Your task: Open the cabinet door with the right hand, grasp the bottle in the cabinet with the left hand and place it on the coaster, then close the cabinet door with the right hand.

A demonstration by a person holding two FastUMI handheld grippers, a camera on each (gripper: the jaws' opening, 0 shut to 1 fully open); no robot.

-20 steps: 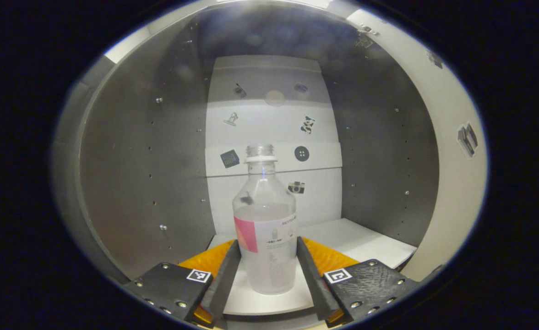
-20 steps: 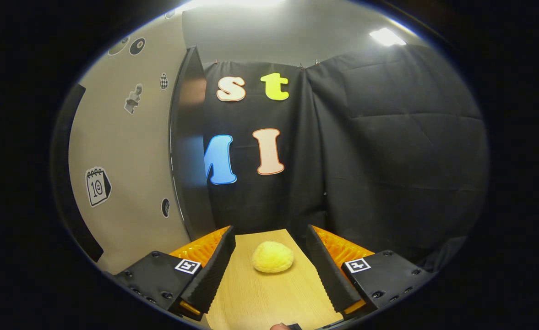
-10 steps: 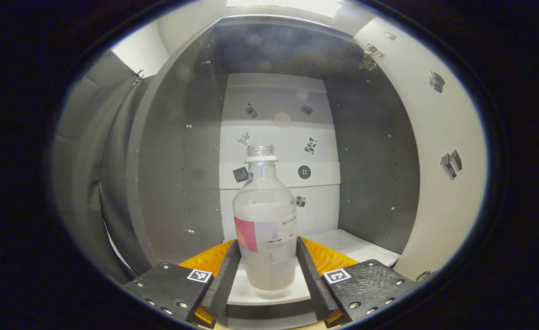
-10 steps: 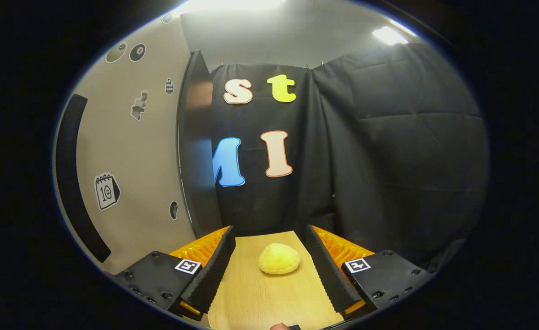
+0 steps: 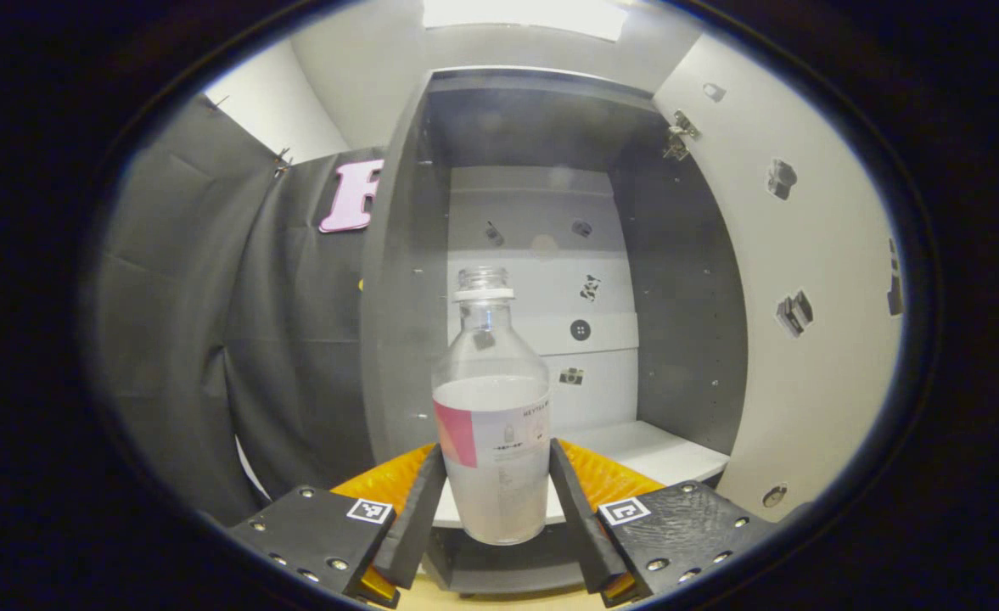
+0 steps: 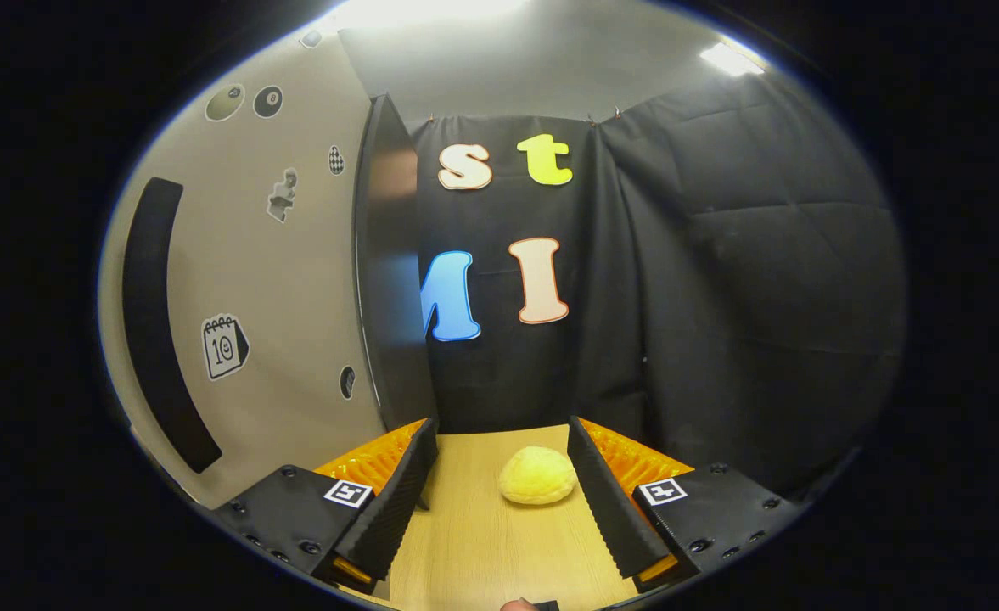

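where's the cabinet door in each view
Left gripper view: the cabinet door is the pale stickered panel swung open along the right side, to the right of the bottle.
Right gripper view: the cabinet door fills the left side, a pale stickered face with a long dark handle.
Shared landmark: the black cloth wall, left of the cabinet in the left gripper view, right of the door in the right gripper view.

The left tongs (image 5: 496,496) point straight ahead and stay level. Their two fingers (image 5: 418,509) squeeze a bottle (image 5: 492,424) from both sides and hold it upright. The right tongs (image 6: 501,492) also point ahead, low and level. Their fingers (image 6: 397,501) are spread wide apart and hold nothing.
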